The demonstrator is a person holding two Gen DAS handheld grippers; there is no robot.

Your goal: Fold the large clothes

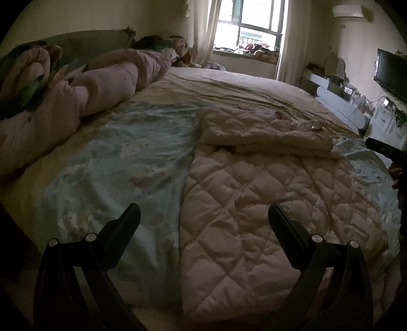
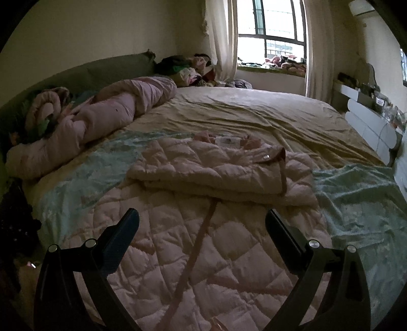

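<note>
Quilted coat (image 2: 216, 229) | long axis toward window (image 2: 277, 35) | far end folded back

A home bedroom: a wide bed (image 2: 254, 112) with a rumpled duvet (image 2: 101, 114) at far left, a curtained window (image 2: 272, 33) beyond, a wall television (image 1: 390, 73) and an air conditioner (image 1: 347, 11) at right.

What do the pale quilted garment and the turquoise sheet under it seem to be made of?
Quilted garment: looks like padded, stitched fabric with a soft matte finish; diamond stitching puffs between the seams, though the fibre can't be told. Turquoise sheet: thin, smooth cloth with a slight sheen, possibly satin-like; it lies in fine glossy crinkles. Both grippers hover over them, fingers apart.
</note>
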